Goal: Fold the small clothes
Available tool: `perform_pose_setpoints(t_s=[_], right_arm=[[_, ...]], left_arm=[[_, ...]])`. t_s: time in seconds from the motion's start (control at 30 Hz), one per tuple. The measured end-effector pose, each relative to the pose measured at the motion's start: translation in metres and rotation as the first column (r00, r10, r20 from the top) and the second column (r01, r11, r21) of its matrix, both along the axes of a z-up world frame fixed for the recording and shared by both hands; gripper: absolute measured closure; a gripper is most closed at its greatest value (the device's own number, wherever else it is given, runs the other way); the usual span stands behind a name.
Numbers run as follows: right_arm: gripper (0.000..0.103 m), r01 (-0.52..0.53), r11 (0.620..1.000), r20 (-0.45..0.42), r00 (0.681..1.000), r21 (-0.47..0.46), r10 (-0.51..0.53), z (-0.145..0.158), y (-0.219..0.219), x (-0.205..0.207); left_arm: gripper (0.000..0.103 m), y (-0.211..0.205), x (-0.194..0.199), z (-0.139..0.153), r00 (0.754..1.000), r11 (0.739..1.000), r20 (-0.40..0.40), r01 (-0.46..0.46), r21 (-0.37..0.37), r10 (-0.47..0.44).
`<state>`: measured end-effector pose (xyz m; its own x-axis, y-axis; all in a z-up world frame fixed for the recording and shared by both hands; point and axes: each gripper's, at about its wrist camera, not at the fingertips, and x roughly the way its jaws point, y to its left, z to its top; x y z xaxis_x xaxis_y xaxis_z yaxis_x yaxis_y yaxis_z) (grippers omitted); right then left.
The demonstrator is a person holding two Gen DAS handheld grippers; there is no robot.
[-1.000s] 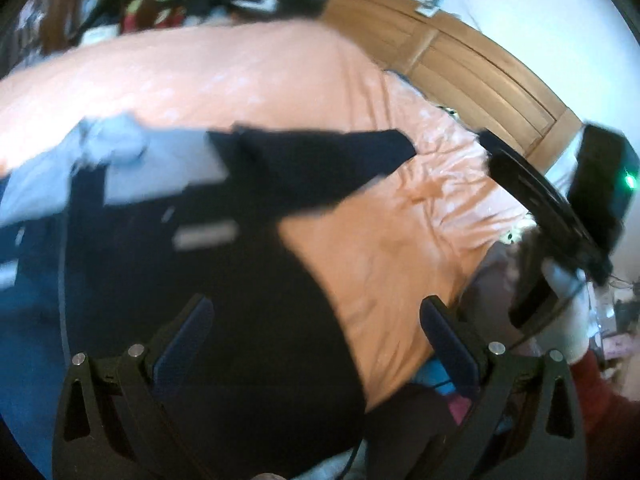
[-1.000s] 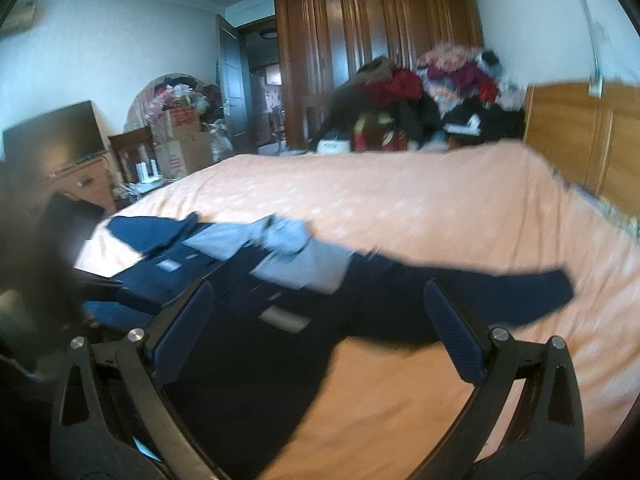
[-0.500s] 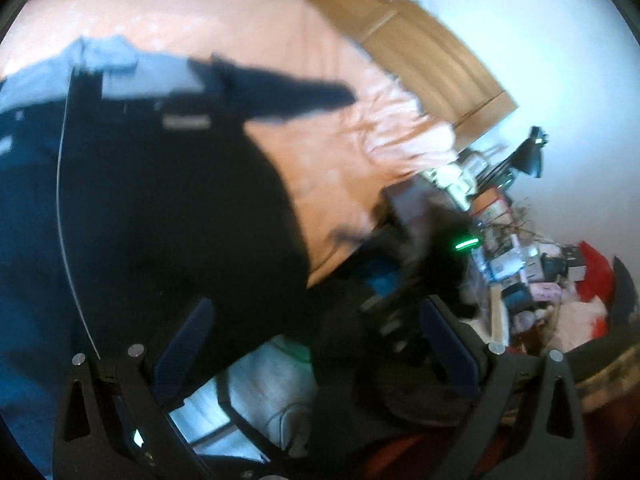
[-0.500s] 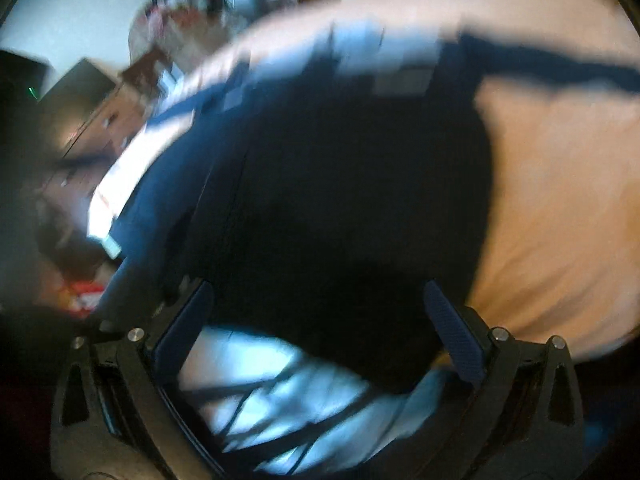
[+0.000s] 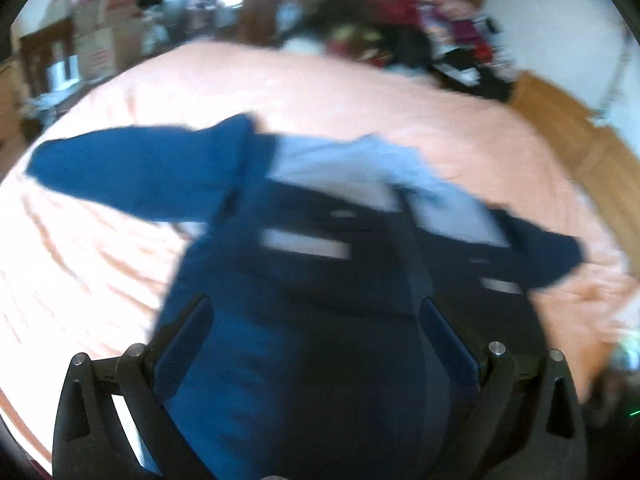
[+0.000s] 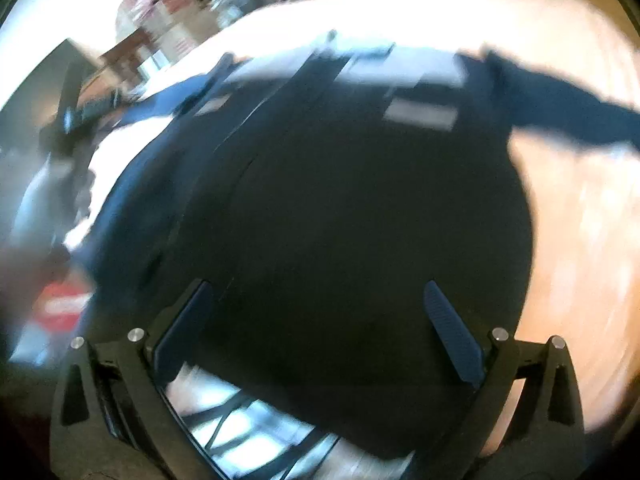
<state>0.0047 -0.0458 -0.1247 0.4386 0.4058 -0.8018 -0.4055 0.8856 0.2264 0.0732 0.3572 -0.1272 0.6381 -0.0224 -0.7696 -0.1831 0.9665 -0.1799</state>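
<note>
The dark blue jacket (image 5: 304, 280) lies spread flat on the bed (image 5: 360, 96), sleeves stretched out to both sides and a pale grey collar part at its far end (both views are blurred, so details are uncertain). The left gripper (image 5: 316, 344) and the right gripper (image 6: 316, 332) hover above the jacket's near hem with jaws wide apart, holding nothing. I judge the folding not yet begun; the next move calls for each gripper to pinch a hem corner or a sleeve.

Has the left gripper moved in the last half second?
Yes. The left gripper has swung left, off the bed's right edge and the cluttered desk, and now points over the jacket, with the wardrobe ahead.
</note>
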Motion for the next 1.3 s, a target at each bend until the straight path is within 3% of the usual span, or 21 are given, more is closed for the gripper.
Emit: perform_pose_setpoints(t_s=[0.07, 0.13, 0.2, 0.33, 0.43, 0.47, 0.57, 0.63, 0.7, 0.73, 0.77, 0.9, 1.0, 1.1, 1.17, 1.2, 1.27, 1.3], right_arm=[[0.000, 0.032, 0.999, 0.002, 0.999, -0.043, -0.032, -0.018, 0.008, 0.019], [0.000, 0.039, 0.995, -0.058, 0.997, -0.088, -0.044, -0.044, 0.016, 0.033], [0.000, 0.064, 0.994, -0.012, 0.998, -0.084, -0.065, -0.043, 0.019, 0.028], [0.000, 0.168, 0.985, -0.057, 0.984, -0.025, -0.170, -0.035, 0.007, 0.018], [0.001, 0.119, 0.988, -0.087, 0.988, -0.102, -0.128, -0.034, 0.015, 0.018], [0.008, 0.130, 0.985, -0.083, 0.987, -0.110, -0.140, -0.028, 0.014, 0.017], [0.012, 0.178, 0.983, 0.046, 0.983, -0.031, -0.177, 0.011, 0.011, 0.026], [0.016, 0.178, 0.984, 0.147, 0.973, 0.022, -0.179, 0.039, 0.015, 0.054], [0.043, 0.137, 0.989, 0.186, 0.972, 0.047, -0.144, 0.053, 0.028, 0.098], [0.079, 0.125, 0.991, 0.179, 0.975, 0.045, -0.131, 0.055, 0.035, 0.122], [0.103, 0.114, 0.993, 0.163, 0.980, 0.032, -0.118, 0.053, 0.044, 0.150], [0.103, 0.056, 0.998, 0.122, 0.991, -0.039, -0.051, 0.032, 0.078, 0.241], [0.103, 0.080, 0.994, 0.112, 0.991, -0.069, -0.072, 0.014, 0.089, 0.294], [0.102, 0.073, 0.994, 0.115, 0.991, -0.080, -0.064, -0.005, 0.097, 0.314], [0.102, 0.051, 0.995, -0.040, 0.998, -0.082, -0.055, -0.052, 0.098, 0.333], [0.103, 0.058, 0.998, -0.074, 0.995, -0.018, -0.060, -0.071, 0.091, 0.338], [0.103, 0.115, 0.987, -0.139, 0.985, 0.116, -0.098, -0.071, 0.068, 0.341], [0.103, 0.123, 0.983, -0.155, 0.983, 0.136, -0.101, -0.066, 0.060, 0.337]], left_arm=[[0.000, 0.009, 0.020, -0.031, 0.997, 1.000, -0.068, -0.028, 0.010, 0.029], [0.000, 0.017, 0.034, -0.066, 0.987, 0.999, -0.155, -0.049, 0.000, 0.048], [0.000, 0.016, 0.033, -0.077, 0.991, 0.999, -0.128, -0.036, 0.036, 0.040], [0.000, 0.016, 0.030, -0.078, 0.993, 0.999, -0.112, -0.023, 0.034, 0.027], [0.000, 0.013, 0.029, -0.080, 0.995, 0.999, -0.093, -0.023, 0.026, 0.026], [0.000, 0.014, 0.029, -0.080, 0.995, 0.999, -0.092, -0.023, 0.023, 0.025], [0.000, 0.015, 0.025, -0.078, 0.997, 1.000, -0.080, -0.023, 0.011, 0.024], [0.000, 0.013, 0.024, -0.076, 0.997, 1.000, -0.075, -0.025, 0.007, 0.025], [0.000, 0.011, 0.022, -0.076, 0.997, 1.000, -0.076, -0.025, 0.013, 0.026], [0.000, 0.011, 0.022, -0.076, 0.997, 1.000, -0.077, -0.025, 0.016, 0.026], [0.000, 0.011, 0.022, -0.076, 0.996, 1.000, -0.080, -0.024, 0.019, 0.026], [0.000, 0.011, 0.022, -0.076, 0.996, 0.999, -0.080, -0.029, 0.019, 0.031], [0.000, 0.011, 0.021, -0.078, 0.997, 0.999, -0.071, -0.032, 0.022, 0.033], [0.000, 0.009, 0.020, -0.079, 0.997, 0.999, -0.061, -0.034, 0.032, 0.036], [0.000, 0.009, 0.020, -0.080, 0.997, 0.999, -0.061, -0.036, 0.037, 0.039], [0.000, 0.008, 0.020, -0.080, 0.997, 0.999, -0.059, -0.037, 0.039, 0.039], [0.000, 0.008, 0.020, -0.080, 0.997, 0.999, -0.060, -0.037, 0.039, 0.040], [0.000, 0.009, 0.019, -0.080, 0.997, 0.999, -0.061, -0.037, 0.038, 0.040]])
